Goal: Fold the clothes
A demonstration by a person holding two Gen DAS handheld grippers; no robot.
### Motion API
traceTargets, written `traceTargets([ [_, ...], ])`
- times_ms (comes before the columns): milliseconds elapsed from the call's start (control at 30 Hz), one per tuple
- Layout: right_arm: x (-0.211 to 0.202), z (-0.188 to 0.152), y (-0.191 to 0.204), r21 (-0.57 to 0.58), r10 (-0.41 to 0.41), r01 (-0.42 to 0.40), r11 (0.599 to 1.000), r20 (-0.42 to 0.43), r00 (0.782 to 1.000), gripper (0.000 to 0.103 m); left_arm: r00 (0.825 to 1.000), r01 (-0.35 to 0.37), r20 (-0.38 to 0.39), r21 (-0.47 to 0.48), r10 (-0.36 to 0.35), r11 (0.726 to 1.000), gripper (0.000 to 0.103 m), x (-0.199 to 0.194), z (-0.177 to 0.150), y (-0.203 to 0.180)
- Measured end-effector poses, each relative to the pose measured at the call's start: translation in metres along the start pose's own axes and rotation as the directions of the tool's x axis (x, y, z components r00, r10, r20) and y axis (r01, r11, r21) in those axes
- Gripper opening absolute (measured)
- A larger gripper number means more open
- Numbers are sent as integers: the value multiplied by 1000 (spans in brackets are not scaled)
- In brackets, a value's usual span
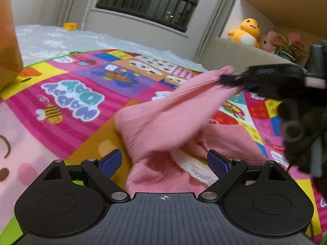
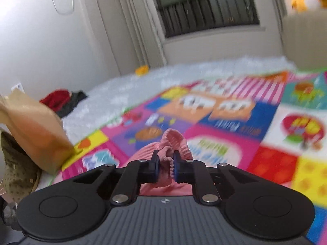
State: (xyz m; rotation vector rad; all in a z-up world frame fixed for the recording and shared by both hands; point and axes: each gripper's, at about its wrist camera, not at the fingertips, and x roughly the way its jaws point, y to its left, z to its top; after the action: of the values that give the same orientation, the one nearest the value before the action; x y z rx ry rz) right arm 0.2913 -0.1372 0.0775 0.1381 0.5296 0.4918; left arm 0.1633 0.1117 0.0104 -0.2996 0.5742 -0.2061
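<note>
Both of my grippers are at work over the bright play mat [image 1: 67,85], and I take them from the left side on. Low in the left wrist view my left gripper [image 1: 163,161] has its blue pads [image 1: 111,162] spread wide with nothing between them, hovering over the near end of the pink garment [image 1: 163,120], which lies crumpled at the centre of that frame with a strip of white lace trim [image 1: 196,168] showing near the bottom. Toward the upper right of the same frame my right gripper [image 1: 226,79] pinches a bunched corner of the cloth and lifts it off the mat; the right wrist view shows its pads pressed together on a ribbed fold [image 2: 165,159]. I judge the fabric light, soft and limp: it sags from the pinch and will not keep an edge by itself. My free gripper would do best, I think, to take a hem or corner near the lace, not the loose middle.
</note>
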Motion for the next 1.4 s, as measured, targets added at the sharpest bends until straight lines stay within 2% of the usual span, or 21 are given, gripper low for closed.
traceTargets([
  [100,-24,3,-20,-35,-67,68,997,33,997,13,1000,3,-1,16,-3,1000,94,2,1,-7],
  [267,-30,-28,-61,-50,-187,185,982,-40,982,14,1000,4,-12,46,-4,999,95,5,1,-18],
  [333,-22,-49,-74,-97,-257,248,964,-100,961,21,1000,3,-25,57,-2,998,95,7,1,-21],
  [367,-17,-61,-80,-131,-297,280,951,-132,946,28,999,5,-37,62,-2,998,95,8,0,-22],
  [400,-12,-73,-85,-161,-327,304,939,-151,933,35,999,10,-48,68,-7,998,95,9,0,-23],
  [433,-13,-79,-88,-180,-341,313,932,-149,928,39,998,25,-60,73,-20,997,95,10,0,-24],
  [500,-18,-83,-92,-191,-346,320,928,-126,930,50,995,55,-82,82,-49,995,95,11,1,-27],
  [567,-27,-76,-95,-172,-341,320,932,-111,933,53,991,101,-94,65,-95,993,96,12,3,-29],
  [633,-36,-72,-92,-176,-338,319,931,-89,937,54,988,129,-88,54,-124,990,96,14,7,-33],
  [767,-45,-71,-85,-188,-338,321,928,-67,939,54,986,160,-63,112,-153,981,97,28,21,-50],
  [867,-48,-70,-83,-175,-326,312,934,-58,944,54,975,215,-88,117,-206,970,97,47,38,-57],
  [933,-49,-70,-83,-166,-318,306,938,-52,947,54,965,240,-124,76,-229,968,97,62,46,-56],
  [1167,-48,-77,-86,-141,-294,283,949,-64,954,54,964,147,-228,34,-136,989,96,102,39,-31],
  [1267,-48,-81,-84,-154,-290,277,948,-68,955,55,962,116,-255,48,-100,992,96,95,33,-21],
  [1400,-51,-84,-81,-160,-285,271,949,-68,956,56,951,135,-287,59,-113,989,97,68,19,-13],
])
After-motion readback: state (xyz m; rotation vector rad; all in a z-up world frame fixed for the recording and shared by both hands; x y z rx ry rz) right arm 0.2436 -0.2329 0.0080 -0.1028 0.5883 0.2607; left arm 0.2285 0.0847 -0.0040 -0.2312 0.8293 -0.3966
